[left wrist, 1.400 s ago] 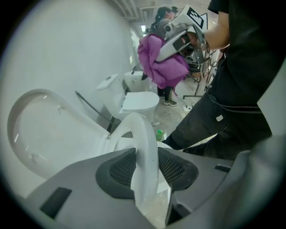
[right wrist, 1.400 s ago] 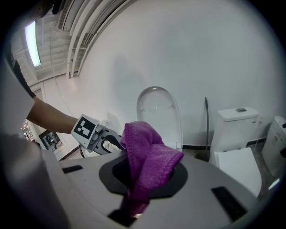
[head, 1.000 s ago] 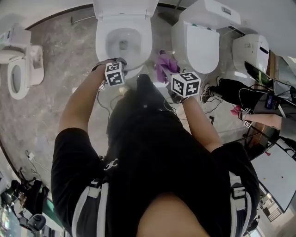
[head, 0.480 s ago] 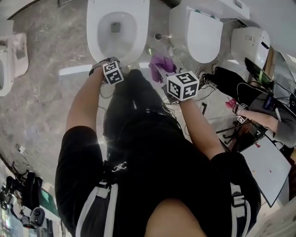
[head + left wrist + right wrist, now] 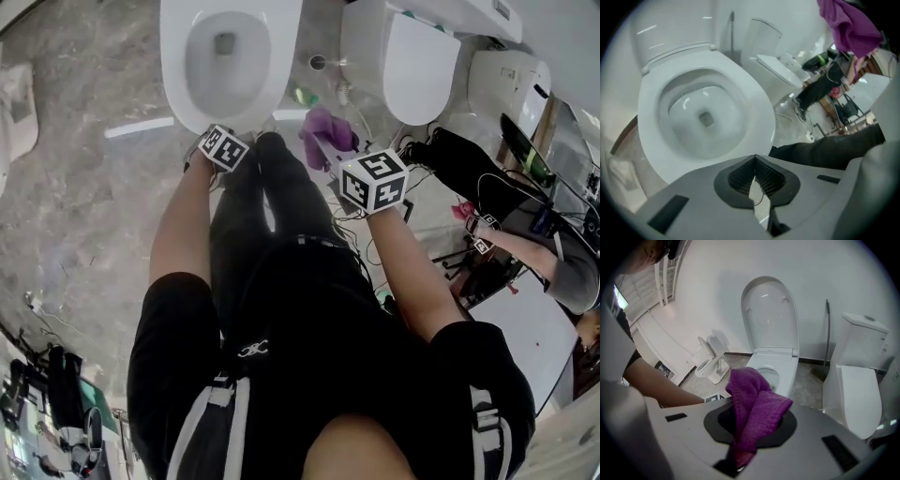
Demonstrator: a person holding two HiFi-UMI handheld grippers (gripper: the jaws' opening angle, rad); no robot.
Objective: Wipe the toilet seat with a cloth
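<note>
**Person bent over an open toilet, a pair of tongs in each hand.**

Left gripper [image 5: 754,159]: the jaws have just been closing and now meet tip to tip. The ribbed pads [image 5: 740,177] are together with nothing between them. In the head view its marker cube [image 5: 225,148] sits at the 6 o'clock point of the toilet seat [image 5: 278,66], at the front edge of the rim. Whether the tips touch the seat cannot be told. In the left gripper view the seat ring fills the upper left, with the bowl [image 5: 703,117] at about 10 o'clock from the jaw tips.

Right gripper [image 5: 751,425]: the jaws are clamped on a purple cloth [image 5: 757,406]. The cloth rises in a bunched fold from between the pads and drapes over them. In the head view it lies at 1 o'clock from the person's trunk, clear of the seat, at roughly 4 o'clock of the bowl. Grey marbled floor [image 5: 84,178] lies around the base.

The lid [image 5: 771,315] stands upright against the wall, at 12 o'clock from the cloth in the right gripper view. A second toilet [image 5: 417,70], lid down, stands at 3 o'clock of the first.
</note>
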